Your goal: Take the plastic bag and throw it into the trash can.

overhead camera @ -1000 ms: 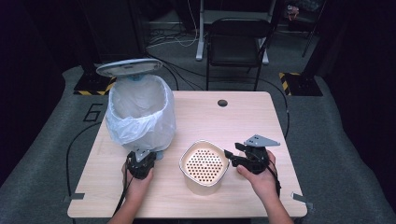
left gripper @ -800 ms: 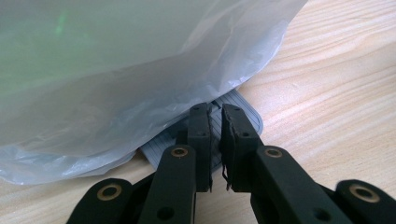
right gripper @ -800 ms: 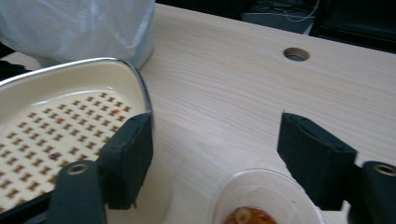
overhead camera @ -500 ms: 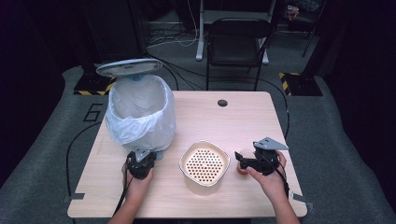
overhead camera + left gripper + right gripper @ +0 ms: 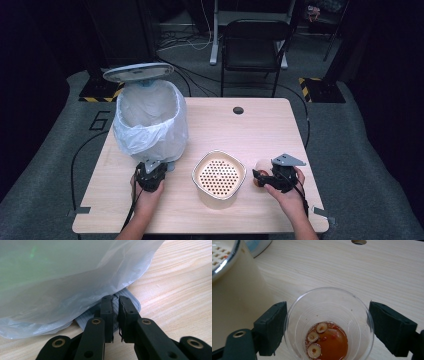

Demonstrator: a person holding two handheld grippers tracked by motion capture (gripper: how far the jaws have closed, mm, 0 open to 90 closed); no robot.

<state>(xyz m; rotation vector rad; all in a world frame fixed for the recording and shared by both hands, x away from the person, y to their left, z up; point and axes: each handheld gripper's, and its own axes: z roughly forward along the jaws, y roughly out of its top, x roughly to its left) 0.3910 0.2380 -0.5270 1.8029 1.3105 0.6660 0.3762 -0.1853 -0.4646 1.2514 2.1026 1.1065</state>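
**A:** Where was the cup?

**B:** The clear plastic cup (image 5: 329,325) stood upright on the table (image 5: 260,130), near its right front part, just right of the cream strainer bowl (image 5: 219,174). It held a shallow pool of reddish-brown liquid with three pale round slices and some red bits in it.

**A:** And the right gripper?

**B:** The right gripper (image 5: 327,327) had a jaw on either side of the cup. Its jaws had just been opening. In the right gripper view the left pad lay against or very close to the cup's wall, and the right pad stood just clear of it, so the cup was between the jaws but not squeezed. In the high view the right gripper (image 5: 261,176) sat in the person's right hand (image 5: 286,192), pointing left toward the bowl.

**A:** What was the left one doing?

**B:** The left gripper (image 5: 115,315) had its jaws drawn narrow, nearly together, with nothing visible between them. Their tips rested over the grey ribbed pedal (image 5: 125,307) at the foot of the bin (image 5: 150,120), under the loose clear bag (image 5: 62,280).

**A:** Where was the bin?

**B:** On the left part of the table, lid (image 5: 138,72) raised behind it, bag lining it.
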